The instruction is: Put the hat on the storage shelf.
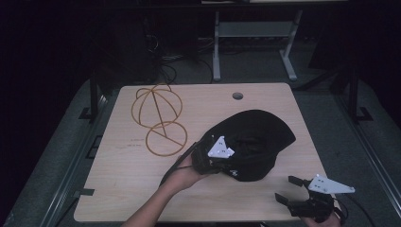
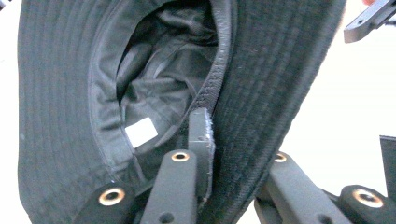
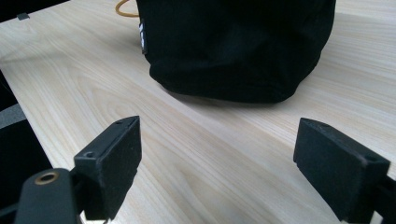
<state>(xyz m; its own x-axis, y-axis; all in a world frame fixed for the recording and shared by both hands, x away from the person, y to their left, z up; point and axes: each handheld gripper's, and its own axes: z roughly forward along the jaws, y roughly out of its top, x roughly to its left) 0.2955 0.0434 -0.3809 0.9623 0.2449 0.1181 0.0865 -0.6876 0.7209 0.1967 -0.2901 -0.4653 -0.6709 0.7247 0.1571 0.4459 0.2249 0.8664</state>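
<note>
From above, your left tongs sit at the near-left edge of the black hat, which lies right of centre on the table; your left hand comes in from the near edge with the forearm angled up and to the right. That view cannot tell you how the tongs meet the cloth, but the left gripper view can: the left tongs are closed on the hat's brim, one jaw inside against the stitched band and the other outside the ribbed fabric, with the hat's dark lining and a small white label just beyond the inner jaw. Your right tongs hover near the table's near-right corner, close to the hat but apart from it, jaws pointing left toward it. The right gripper view shows what the high one leaves vague: the right tongs are spread wide with bare wood between them, and the hat sits ahead of them, its lower edge resting on the table. Beyond your left tongs, to the far left, a wire stand of golden hoops rests on the table, well apart from the hat; a sliver of one hoop peeks out beside the hat in the right gripper view.
</note>
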